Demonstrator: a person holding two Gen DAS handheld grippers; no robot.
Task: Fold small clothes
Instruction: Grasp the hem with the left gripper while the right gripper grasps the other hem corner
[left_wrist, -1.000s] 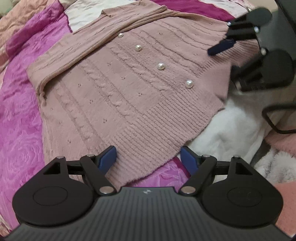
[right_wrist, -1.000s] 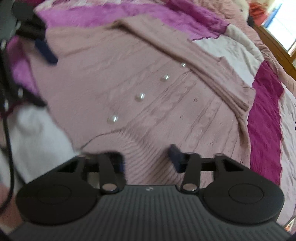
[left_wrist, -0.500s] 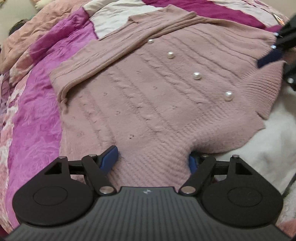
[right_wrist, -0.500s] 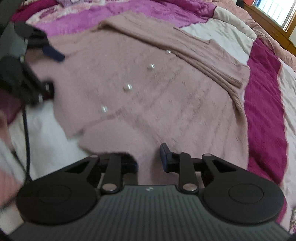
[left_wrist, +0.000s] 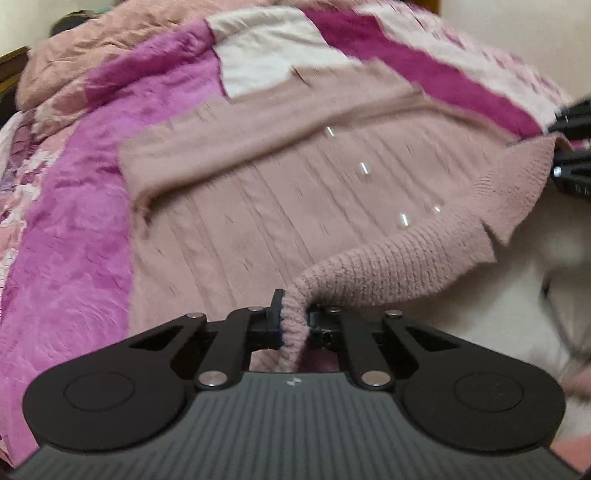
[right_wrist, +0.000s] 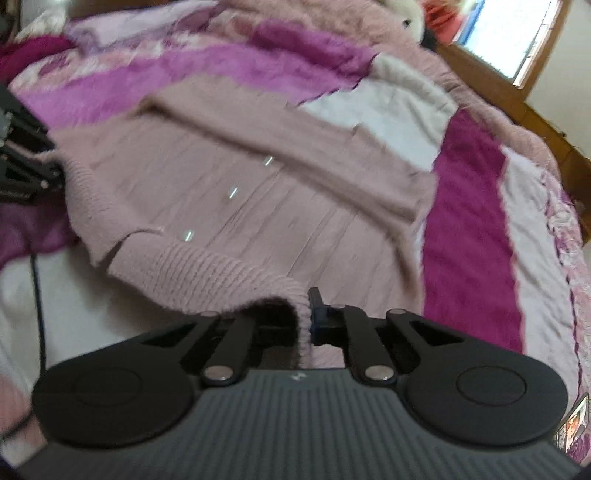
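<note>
Pink-and-magenta quilt (left_wrist: 74, 258): covering the bed under everything.
Cardigan (left_wrist: 258, 229): dusty-pink cable knit, lying buttoned-side up on the quilt, ribbed hem (left_wrist: 388, 269) lifting at the near edge.
Left gripper (left_wrist: 293, 325): jaws pinching one hem corner.
Right gripper (right_wrist: 303, 325): jaws clamping the other corner.
Pearl buttons (left_wrist: 402, 220): blurring.
Risk: stretchy knit is sagging between the grips; uneven lifting could skew the fold.

Left hand-held gripper (left_wrist: 293, 325): matte black ribbed body, two round side lobes, silver pivot screws, small white logo at twelve o'clock, blue-padded fingers. Right hand-held gripper (right_wrist: 304, 321) looks identical, with blue pads (right_wrist: 318, 320).
</note>
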